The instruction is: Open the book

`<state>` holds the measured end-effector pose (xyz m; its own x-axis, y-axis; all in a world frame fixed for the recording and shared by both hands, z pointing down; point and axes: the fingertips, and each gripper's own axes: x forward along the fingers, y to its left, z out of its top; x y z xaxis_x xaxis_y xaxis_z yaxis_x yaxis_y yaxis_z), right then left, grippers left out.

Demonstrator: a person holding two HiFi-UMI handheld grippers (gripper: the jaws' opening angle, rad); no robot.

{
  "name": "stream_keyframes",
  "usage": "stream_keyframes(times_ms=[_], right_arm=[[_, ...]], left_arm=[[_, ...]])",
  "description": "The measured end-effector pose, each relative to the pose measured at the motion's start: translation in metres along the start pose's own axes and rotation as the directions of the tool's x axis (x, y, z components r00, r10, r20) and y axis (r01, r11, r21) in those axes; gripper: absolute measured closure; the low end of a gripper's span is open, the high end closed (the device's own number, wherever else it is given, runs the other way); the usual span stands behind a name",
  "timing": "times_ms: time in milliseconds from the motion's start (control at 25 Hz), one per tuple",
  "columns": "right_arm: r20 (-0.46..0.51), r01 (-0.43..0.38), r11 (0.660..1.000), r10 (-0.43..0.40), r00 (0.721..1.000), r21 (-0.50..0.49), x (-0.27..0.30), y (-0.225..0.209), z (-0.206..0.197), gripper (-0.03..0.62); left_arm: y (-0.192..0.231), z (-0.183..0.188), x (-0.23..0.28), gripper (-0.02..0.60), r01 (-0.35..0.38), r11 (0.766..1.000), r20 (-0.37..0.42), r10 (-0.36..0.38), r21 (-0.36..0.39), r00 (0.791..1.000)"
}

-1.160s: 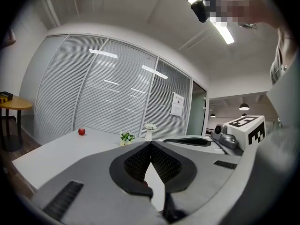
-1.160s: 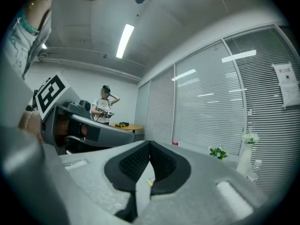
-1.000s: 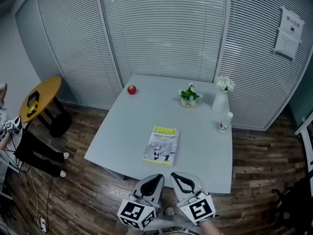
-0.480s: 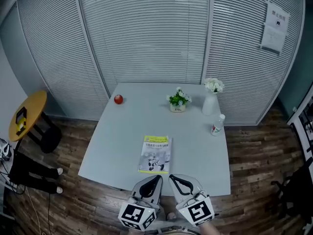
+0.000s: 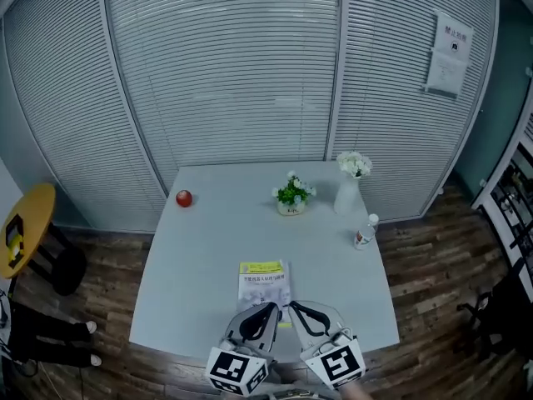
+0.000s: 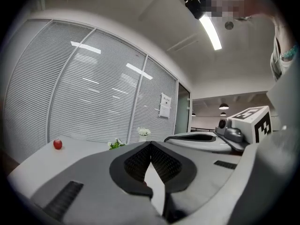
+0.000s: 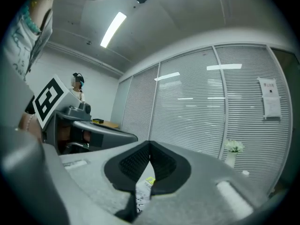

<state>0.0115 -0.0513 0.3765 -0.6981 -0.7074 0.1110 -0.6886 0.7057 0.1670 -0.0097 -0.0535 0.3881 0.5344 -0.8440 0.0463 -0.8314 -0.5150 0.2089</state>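
A closed book (image 5: pixel 262 281) with a yellow-and-white cover lies flat near the front edge of the pale grey table (image 5: pixel 200 248). Both grippers are held side by side just in front of the book, pointing level across the table. My left gripper (image 5: pixel 268 307) is shut with nothing in it, its tips at the book's near end. My right gripper (image 5: pixel 293 307) is also shut and empty, just right of that end. In the left gripper view the jaw tips (image 6: pixel 150 145) meet. In the right gripper view the tips (image 7: pixel 150 144) meet, and the book (image 7: pixel 142 194) shows below them.
A red apple (image 5: pixel 184 197) sits at the table's far left. A small potted plant (image 5: pixel 291 195), a white vase of flowers (image 5: pixel 348 187) and a small bottle (image 5: pixel 364 232) stand at the far right. A yellow round side table (image 5: pixel 21 228) is at left. Blinds close off the back.
Both grippers have moved forward together to the table's front edge, up to the near end of the book. The jaws have stayed shut and the book has not moved.
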Motion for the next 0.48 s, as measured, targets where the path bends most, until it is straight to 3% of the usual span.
stream_keyframes(times_ms=[480], right_arm=[[-0.057,0.137,0.990,-0.135,0.989,0.024,0.052,-0.013,-0.013,0.592]], left_arm=[[0.055,-0.010,0.021,0.583,0.089,0.996,-0.054,-0.089,-0.005,0.995]])
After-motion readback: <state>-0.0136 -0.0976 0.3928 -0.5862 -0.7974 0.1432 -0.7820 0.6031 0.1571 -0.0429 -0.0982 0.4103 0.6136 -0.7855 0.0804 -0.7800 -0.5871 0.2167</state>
